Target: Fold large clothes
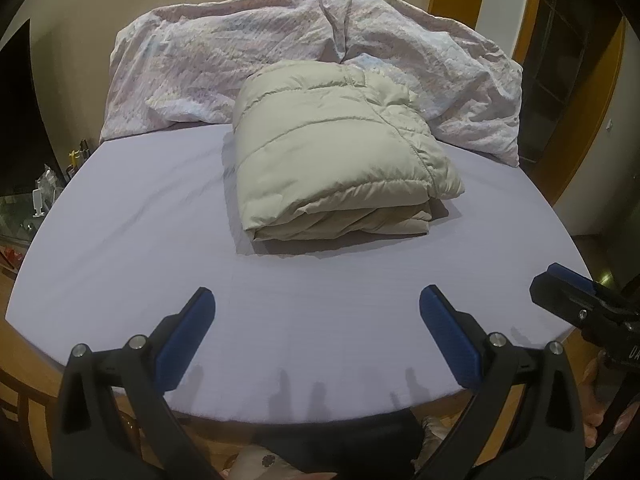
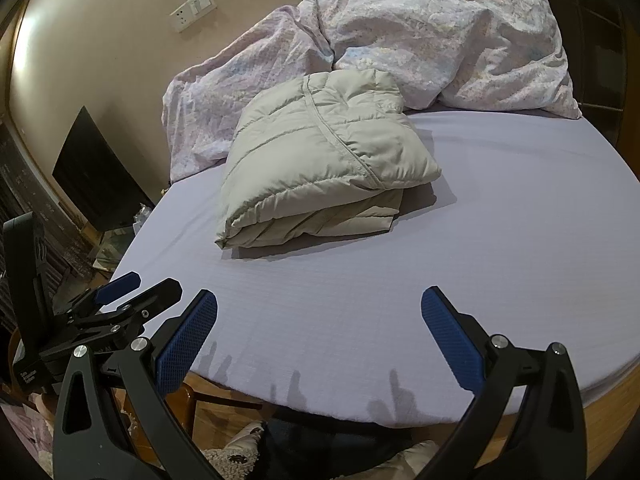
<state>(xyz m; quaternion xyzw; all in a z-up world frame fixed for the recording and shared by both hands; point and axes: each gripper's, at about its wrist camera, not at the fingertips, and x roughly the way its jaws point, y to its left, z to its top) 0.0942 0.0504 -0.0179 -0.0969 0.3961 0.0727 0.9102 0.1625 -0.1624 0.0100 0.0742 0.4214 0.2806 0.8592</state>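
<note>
A beige puffer jacket [image 1: 336, 152] [image 2: 320, 156] lies folded into a thick, compact bundle on the lilac bed sheet [image 1: 160, 264] [image 2: 500, 240], near the middle of the bed. My left gripper [image 1: 316, 308] hovers open over the near edge of the bed, well short of the jacket, with nothing between its blue pads. My right gripper [image 2: 320, 308] is likewise open and empty near the front edge. In the left wrist view the right gripper [image 1: 576, 292] shows at the right edge. The right wrist view catches the left gripper [image 2: 132, 286] at the lower left.
A rumpled pink floral duvet [image 1: 280, 48] [image 2: 420, 40] is heaped along the far side, touching the jacket's back. A wooden bed frame [image 2: 600, 404] rims the mattress. A dark cabinet [image 2: 92, 176] and cluttered shelf stand left; a wall socket [image 2: 194, 8] is above.
</note>
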